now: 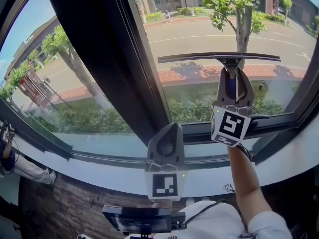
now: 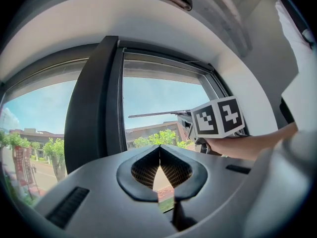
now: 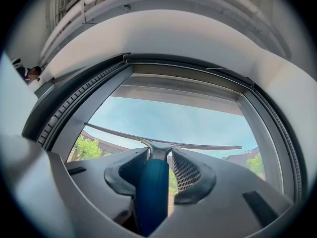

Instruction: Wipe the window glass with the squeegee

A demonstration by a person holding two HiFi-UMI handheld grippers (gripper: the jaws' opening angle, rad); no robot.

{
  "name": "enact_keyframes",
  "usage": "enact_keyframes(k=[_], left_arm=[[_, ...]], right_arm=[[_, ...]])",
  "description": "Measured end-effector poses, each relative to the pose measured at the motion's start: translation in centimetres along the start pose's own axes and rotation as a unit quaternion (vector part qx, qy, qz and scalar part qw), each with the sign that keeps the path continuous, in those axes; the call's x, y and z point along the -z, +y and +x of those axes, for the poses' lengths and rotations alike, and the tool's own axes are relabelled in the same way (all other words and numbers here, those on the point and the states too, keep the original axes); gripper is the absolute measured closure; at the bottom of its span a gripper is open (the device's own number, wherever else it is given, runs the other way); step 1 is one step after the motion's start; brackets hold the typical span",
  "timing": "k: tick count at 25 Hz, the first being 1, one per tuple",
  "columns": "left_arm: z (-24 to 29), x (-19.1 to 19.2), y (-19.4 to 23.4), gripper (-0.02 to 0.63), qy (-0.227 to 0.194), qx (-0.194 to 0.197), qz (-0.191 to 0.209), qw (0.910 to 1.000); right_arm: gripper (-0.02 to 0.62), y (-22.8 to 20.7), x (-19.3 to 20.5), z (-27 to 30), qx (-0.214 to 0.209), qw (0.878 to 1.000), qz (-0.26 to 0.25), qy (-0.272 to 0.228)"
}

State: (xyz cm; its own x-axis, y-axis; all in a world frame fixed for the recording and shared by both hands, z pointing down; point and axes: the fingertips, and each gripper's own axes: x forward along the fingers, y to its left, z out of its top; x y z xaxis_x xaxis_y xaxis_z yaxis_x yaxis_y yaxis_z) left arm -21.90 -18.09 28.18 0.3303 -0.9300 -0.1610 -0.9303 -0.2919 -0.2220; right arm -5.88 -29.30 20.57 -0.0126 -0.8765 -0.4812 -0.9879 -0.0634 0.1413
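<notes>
- Writing: the only print I can make out is the black-and-white square markers, one cube on my right claw (image 1: pixel 231 126) and one on my left claw (image 1: pixel 164 185). There's a red sign (image 1: pixel 31 87) outside at the left, lettering too small to read.
- Right claw (image 3: pixel 166 158): clamped on the blue handle (image 3: pixel 151 192) of the squeegee (image 1: pixel 219 58), arm stretched up to the right pane (image 1: pixel 199 31).
- Squeegee: one. Dark blade lies level across the middle height of the right pane. Can't tell if the rubber actually touches the glass.
- Edges: the blade's left end sits near the dark mullion (image 1: pixel 102 49) and its right end stops short of the right frame. There's open glass above and below the blade, down to the bottom frame.
- Left claw (image 2: pixel 159 163): pinched closed, tips meeting, nothing between them. It's held low in front of the foot of the mullion, over the white sill (image 1: pixel 99 176), well apart from the squeegee.
- Counts: two panes, left pane (image 1: pixel 50 78) and right pane, split by one mullion. Two claws, two marker cubes, one squeegee.
- Outside: a road, a brick strip, hedges and several trees.
- A person (image 1: pixel 15 164) is at the lower left edge of the head view, beside the sill.
</notes>
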Motion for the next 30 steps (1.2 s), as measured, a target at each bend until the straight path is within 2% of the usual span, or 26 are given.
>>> enact_keyframes(k=[30], left_arm=[[-0.3,1.6,-0.5,0.603,0.022,0.001,-0.005,0.9998]], right_arm=[[0.445,2.6,10.9,-6.8,-0.026,0.992,0.001,0.126]])
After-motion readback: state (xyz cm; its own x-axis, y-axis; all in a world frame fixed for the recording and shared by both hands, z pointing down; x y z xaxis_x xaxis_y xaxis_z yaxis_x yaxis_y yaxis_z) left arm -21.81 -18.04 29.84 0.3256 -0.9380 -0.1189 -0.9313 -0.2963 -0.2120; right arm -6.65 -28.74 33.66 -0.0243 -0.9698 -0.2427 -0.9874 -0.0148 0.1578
